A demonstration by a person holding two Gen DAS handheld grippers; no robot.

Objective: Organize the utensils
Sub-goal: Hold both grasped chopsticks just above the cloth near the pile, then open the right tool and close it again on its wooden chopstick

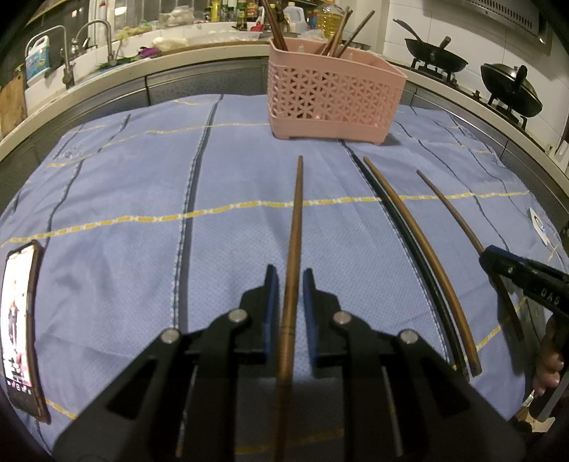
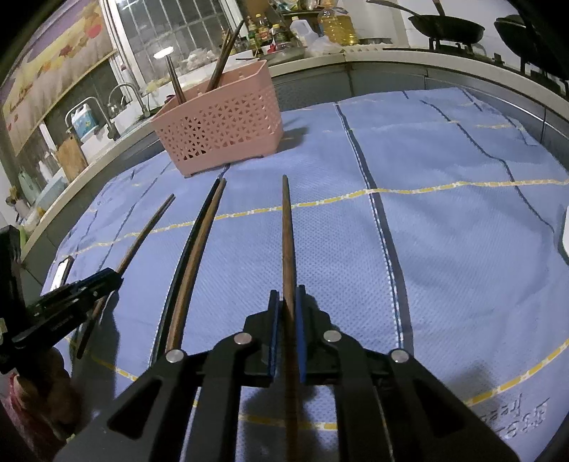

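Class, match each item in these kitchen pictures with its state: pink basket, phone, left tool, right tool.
Column one:
1 pink basket
2 phone
3 left tool
4 right tool

Column two:
A shut on the rightmost chopstick
B lying flat on the cloth, screen lit
C holds standing chopsticks
D open around the leftmost chopstick

Pairs: 1-C, 2-B, 3-D, 4-A
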